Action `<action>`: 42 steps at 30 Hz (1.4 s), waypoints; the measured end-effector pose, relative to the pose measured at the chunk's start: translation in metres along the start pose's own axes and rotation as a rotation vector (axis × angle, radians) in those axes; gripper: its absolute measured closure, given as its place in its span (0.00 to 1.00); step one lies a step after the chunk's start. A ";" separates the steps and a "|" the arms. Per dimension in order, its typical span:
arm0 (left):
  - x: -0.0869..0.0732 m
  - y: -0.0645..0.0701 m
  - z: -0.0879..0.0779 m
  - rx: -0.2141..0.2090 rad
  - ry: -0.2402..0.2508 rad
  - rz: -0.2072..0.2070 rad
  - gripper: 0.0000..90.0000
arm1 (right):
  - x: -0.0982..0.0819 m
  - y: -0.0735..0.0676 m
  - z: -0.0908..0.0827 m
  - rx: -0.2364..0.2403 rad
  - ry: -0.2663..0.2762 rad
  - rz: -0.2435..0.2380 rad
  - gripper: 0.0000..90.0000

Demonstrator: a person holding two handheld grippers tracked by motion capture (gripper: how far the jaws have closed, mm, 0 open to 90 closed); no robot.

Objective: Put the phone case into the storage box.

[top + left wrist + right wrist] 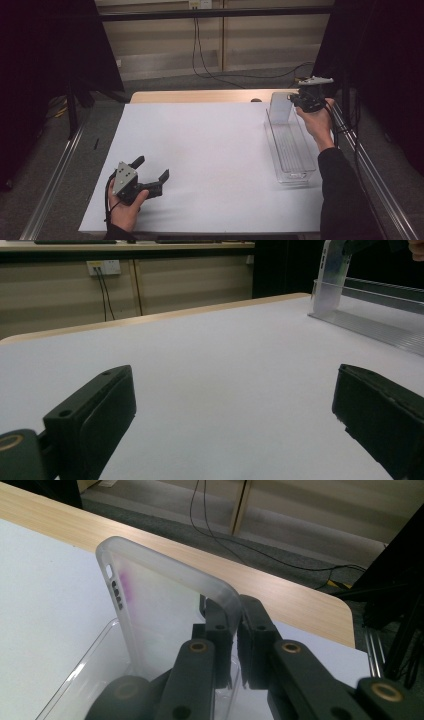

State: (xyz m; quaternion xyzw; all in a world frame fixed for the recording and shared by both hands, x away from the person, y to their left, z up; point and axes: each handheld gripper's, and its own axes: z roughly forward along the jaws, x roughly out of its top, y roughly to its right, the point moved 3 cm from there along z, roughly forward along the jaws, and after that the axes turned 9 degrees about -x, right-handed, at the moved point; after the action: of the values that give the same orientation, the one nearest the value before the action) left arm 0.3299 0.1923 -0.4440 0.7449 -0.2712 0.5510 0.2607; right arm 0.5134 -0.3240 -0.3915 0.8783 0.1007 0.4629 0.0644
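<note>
While the left gripper (152, 169) rests at seven o'clock, fingers apart, the right gripper (236, 630) clamps the translucent phone case (165, 605) upright (over the clear tray (290, 145)) at two o'clock.

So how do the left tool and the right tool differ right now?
The left tool has its jaws wide open with nothing between them; the right tool is shut on a clear phone case. The left tool sits low at the table's near edge; the right tool is at the far right, above a clear tray. Both are black and hand-held.
</note>
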 end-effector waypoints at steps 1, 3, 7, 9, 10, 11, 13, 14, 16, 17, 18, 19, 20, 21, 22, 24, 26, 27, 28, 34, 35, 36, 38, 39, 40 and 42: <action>0.000 0.000 0.000 -0.001 -0.001 0.001 0.04 | 0.000 0.000 0.000 -0.005 -0.002 -0.005 0.93; 0.000 0.000 0.000 -0.005 -0.008 0.010 0.04 | 0.002 -0.001 0.000 -0.003 -0.008 -0.013 0.94; 0.000 0.000 0.000 -0.001 -0.003 -0.001 0.04 | 0.004 -0.002 0.002 0.002 -0.001 0.001 0.94; 0.000 -0.001 0.000 0.000 -0.004 -0.001 0.04 | 0.003 -0.001 0.003 0.001 0.000 0.010 0.94; 0.000 -0.001 -0.001 0.002 -0.007 0.002 0.04 | 0.003 0.000 0.003 0.001 -0.002 0.016 0.93; -0.001 -0.001 0.000 0.002 -0.004 -0.001 0.04 | 0.002 0.000 0.004 -0.003 -0.004 0.019 0.93; -0.001 -0.001 0.000 0.001 -0.008 0.000 0.04 | 0.002 0.002 0.004 -0.001 -0.007 0.028 0.93; -0.001 -0.001 0.000 -0.001 -0.009 0.002 0.04 | 0.001 0.002 0.004 -0.001 -0.007 0.032 0.93; 0.000 -0.001 0.000 0.000 -0.007 0.000 0.04 | 0.001 0.003 0.005 0.000 -0.008 0.042 0.93; -0.001 -0.001 0.000 0.000 -0.008 0.000 0.04 | 0.001 0.004 0.004 0.005 -0.009 0.049 0.93; -0.001 -0.001 0.000 0.001 -0.008 0.001 0.04 | 0.001 0.004 0.005 0.004 -0.011 0.052 0.93; -0.001 -0.001 0.000 0.001 -0.008 0.001 0.04 | 0.001 0.004 0.004 0.003 -0.010 0.051 0.93; 0.000 -0.001 0.000 0.000 -0.008 0.001 0.04 | 0.001 0.004 0.004 0.009 -0.010 0.053 0.93; 0.000 -0.001 0.000 0.000 -0.005 0.000 0.04 | 0.001 0.004 0.004 0.010 -0.010 0.054 0.93; 0.000 -0.001 0.000 0.000 -0.006 0.001 0.04 | 0.001 0.004 0.004 0.015 -0.008 0.054 0.93; -0.001 -0.001 0.000 0.003 -0.005 -0.001 0.04 | 0.001 0.004 0.004 0.016 -0.005 0.057 0.93; -0.001 -0.002 -0.001 0.003 -0.010 0.003 0.04 | 0.001 0.004 0.004 0.022 -0.005 0.055 0.93; -0.001 -0.002 -0.001 0.003 -0.009 0.002 0.04 | 0.001 0.004 0.004 0.019 -0.008 0.053 0.93; -0.001 -0.001 -0.001 0.003 -0.009 0.002 0.04 | 0.001 0.004 0.004 0.017 -0.008 0.053 0.93; -0.001 -0.001 0.000 0.000 -0.009 0.002 0.04 | 0.000 0.006 0.004 0.018 -0.011 0.059 0.92; -0.001 -0.001 0.000 0.004 -0.010 0.002 0.04 | 0.000 0.006 0.004 0.018 -0.011 0.062 0.92; -0.001 -0.002 0.000 0.004 -0.010 0.002 0.04 | 0.000 0.006 0.004 0.018 -0.010 0.059 0.92; -0.001 -0.002 0.000 0.002 -0.010 0.001 0.04 | 0.000 0.006 0.004 0.019 -0.010 0.069 0.92; -0.001 -0.002 0.000 0.004 -0.007 -0.003 0.04 | 0.000 0.006 0.004 0.020 -0.009 0.070 0.92; -0.001 -0.002 -0.001 0.005 -0.006 -0.004 0.04 | 0.000 0.006 0.004 0.018 -0.010 0.069 0.91; -0.001 -0.002 -0.001 0.006 -0.004 -0.006 0.04 | 0.000 0.006 0.004 0.025 -0.007 0.068 0.90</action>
State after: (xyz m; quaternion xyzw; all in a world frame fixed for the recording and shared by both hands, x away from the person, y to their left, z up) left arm 0.3307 0.1944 -0.4450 0.7477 -0.2678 0.5493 0.2597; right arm 0.5174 -0.3303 -0.3930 0.8836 0.0765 0.4603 0.0379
